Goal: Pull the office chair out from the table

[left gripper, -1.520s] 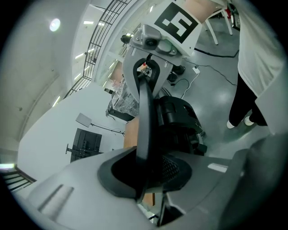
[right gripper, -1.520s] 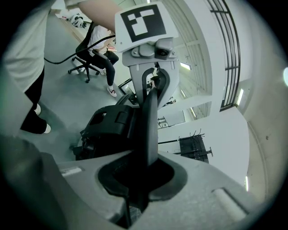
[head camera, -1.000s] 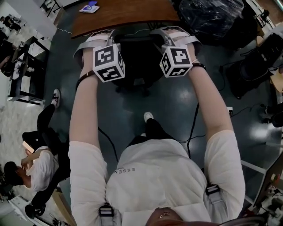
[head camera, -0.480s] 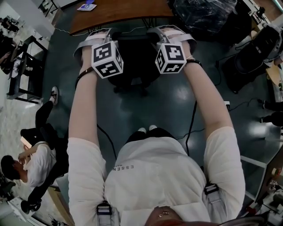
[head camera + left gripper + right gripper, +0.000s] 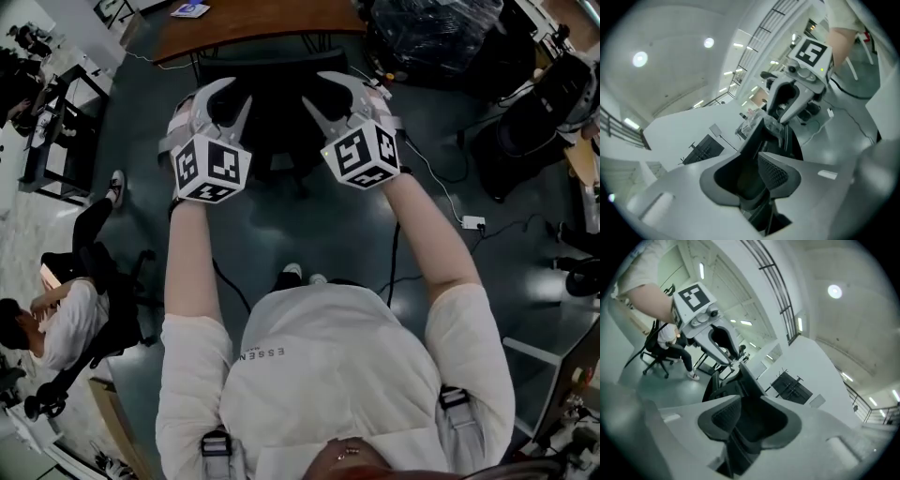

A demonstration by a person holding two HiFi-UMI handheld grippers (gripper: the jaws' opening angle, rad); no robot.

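The left gripper has just been opening and stands wide, with nothing between its jaws. The office chair stands between the two grippers, near the tabletop but out from under it. The right gripper has just been opening too and is empty. The pull seems finished.

Shirt print: "ESSEN", remainder unreadable.

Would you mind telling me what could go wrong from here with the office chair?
The left gripper and right gripper have just been opening with nothing between their jaws, so the office chair is free and might roll. If the person steps back, a foot could catch the floor cable, or bump the seated person at the left.
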